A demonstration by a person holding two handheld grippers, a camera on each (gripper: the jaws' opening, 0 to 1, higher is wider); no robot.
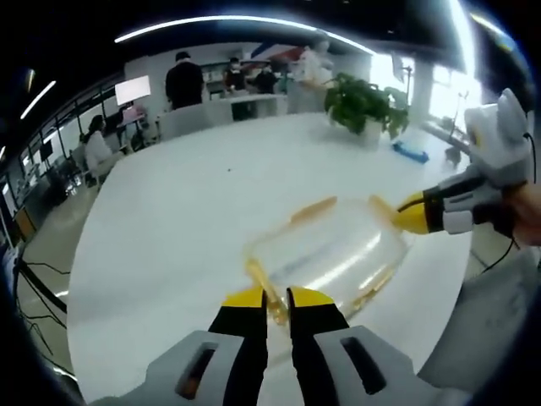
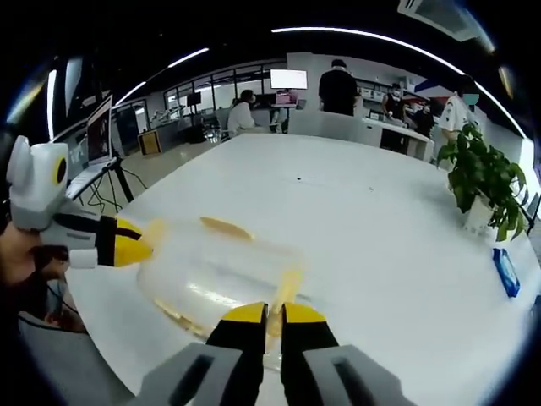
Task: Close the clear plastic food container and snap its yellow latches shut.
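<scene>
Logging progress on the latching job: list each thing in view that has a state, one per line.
Clear plastic food container: lid on, resting on the white table.
Yellow latches: at least one sticks outward, not snapped down.
Left gripper: shut on the container's near latch.
Right gripper: shut on another latch.
Potted plant: upright.

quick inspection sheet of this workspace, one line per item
surface: white table, bare around the job
job's things: clear container with lid on; yellow latches sticking out, not snapped
clutter: potted plant and a blue item at the table's far side
grippers: left gripper at one short end of the container, right gripper at the opposite end, jaws near shut on a latch
cables: black cables on the floor beside the table
surroundings: open office, desks, a monitor, people standing and seated
</scene>
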